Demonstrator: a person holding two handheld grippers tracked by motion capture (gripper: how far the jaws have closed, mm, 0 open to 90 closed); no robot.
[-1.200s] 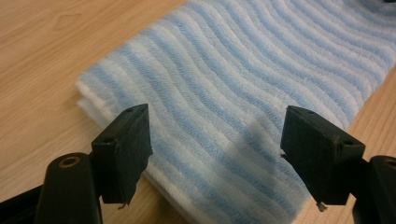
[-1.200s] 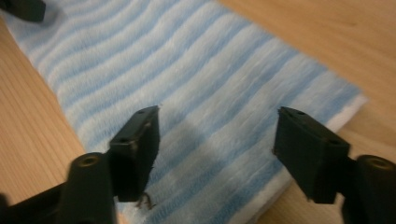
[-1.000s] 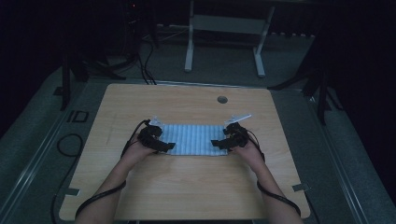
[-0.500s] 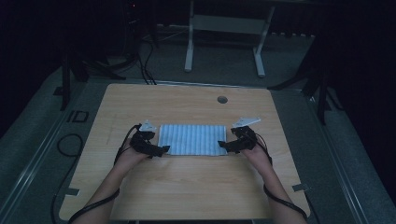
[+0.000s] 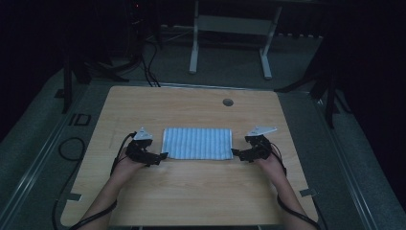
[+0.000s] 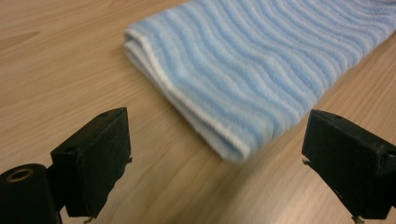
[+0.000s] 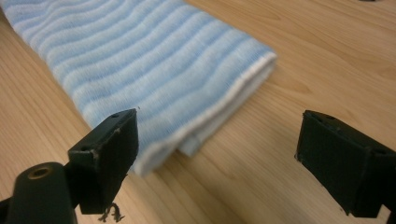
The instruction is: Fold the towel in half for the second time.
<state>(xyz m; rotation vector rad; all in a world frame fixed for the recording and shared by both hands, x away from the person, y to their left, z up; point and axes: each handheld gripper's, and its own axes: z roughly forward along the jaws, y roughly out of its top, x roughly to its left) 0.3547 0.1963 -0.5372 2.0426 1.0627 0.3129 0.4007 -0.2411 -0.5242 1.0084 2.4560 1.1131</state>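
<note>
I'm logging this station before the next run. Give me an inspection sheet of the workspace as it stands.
Surface: wooden table, a round grommet hole near the far edge.
Job's things: folded blue-and-white striped towel, flat at the middle.
Clutter: nothing seen.
Grippers: left gripper open at the towel's left end; right gripper open at its right end; neither touches it.
Cables: one trails from each gripper; more on the floor.
Surroundings: dark room, white stand behind the table.
</note>
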